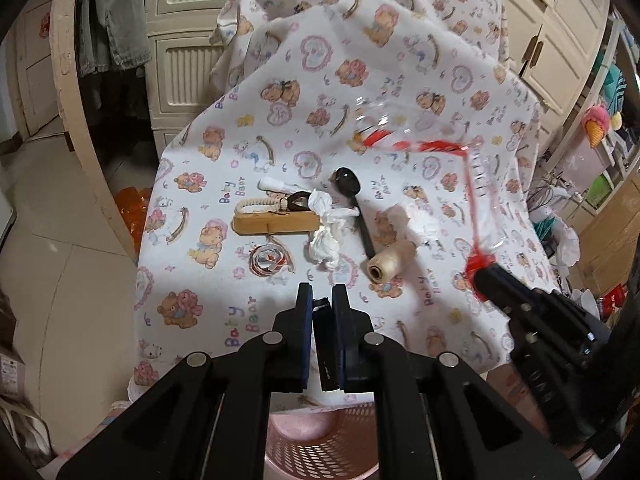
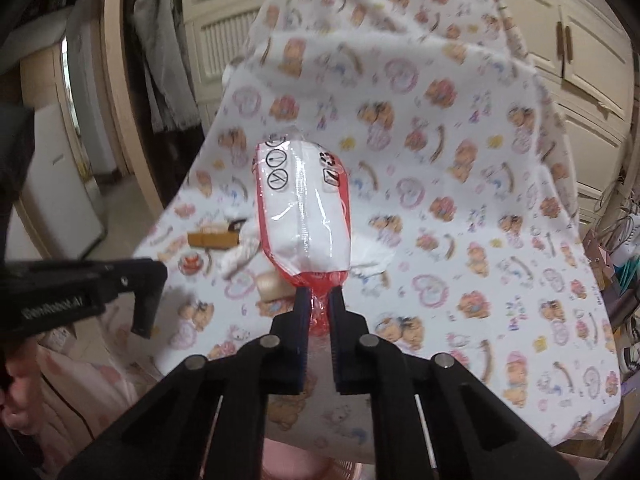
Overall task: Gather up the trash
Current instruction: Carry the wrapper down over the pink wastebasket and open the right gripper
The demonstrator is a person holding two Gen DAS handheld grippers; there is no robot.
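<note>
- Right gripper (image 2: 320,300) is clenched on the crimped red end of a clear plastic wrapper (image 2: 304,208); wrapper sticks out ahead of the jaws, off the worktop (image 2: 500,264). Grip is on the seam only, so it looks thin: keep it squeezed and don't swing fast, or the film could slip out.
- Pink perforated basket (image 1: 316,452) sits below and just behind the left gripper (image 1: 322,300), at the near worktop edge. Likely the bin, so carry the wrapper back and down over its mouth before letting go.
- Left gripper has its jaws nearly together; a small dark bit shows between the tips, can't tell if it's held. It's parked near the basket, so bring the right one in without knocking it.
- Wrapper is light and floppy: release low, inside the rim, or it may drift out.
- Still ahead of the left gripper: crumpled tissue (image 1: 328,228), beside a wooden brush (image 1: 276,222), black spoon (image 1: 352,200) and thread spool (image 1: 390,260). Tissue looks like the next trash; the rest prob. stays.
</note>
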